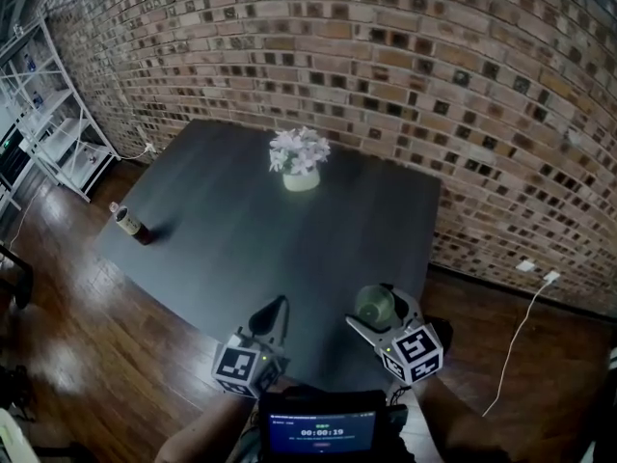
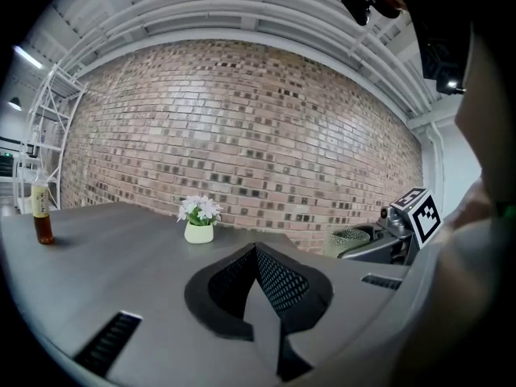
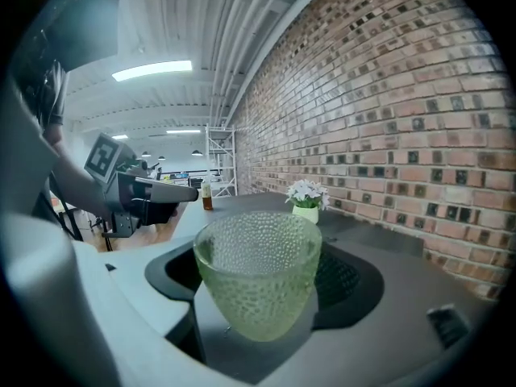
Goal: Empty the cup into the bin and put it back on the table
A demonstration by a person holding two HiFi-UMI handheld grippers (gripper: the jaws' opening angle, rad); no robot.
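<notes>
A pale green dimpled glass cup [image 1: 374,304] [image 3: 256,279] stands upright between the jaws of my right gripper [image 1: 369,309] [image 3: 260,305], which is shut on it over the near edge of the dark table [image 1: 241,230]. Nothing shows inside the cup. My left gripper [image 1: 278,309] [image 2: 256,255] is shut with nothing in it, level, just left of the right one above the same table edge. The left gripper view also shows the cup [image 2: 348,240] in the right gripper [image 2: 379,247] at the right. No bin is in view.
A white pot of pale flowers [image 1: 301,177] [image 2: 199,230] stands at the table's far middle. A small brown bottle [image 1: 128,223] [image 2: 43,220] is at its left edge. A brick wall runs behind, white shelving [image 1: 58,114] stands far left, and a white cable [image 1: 525,316] lies on the wooden floor at the right.
</notes>
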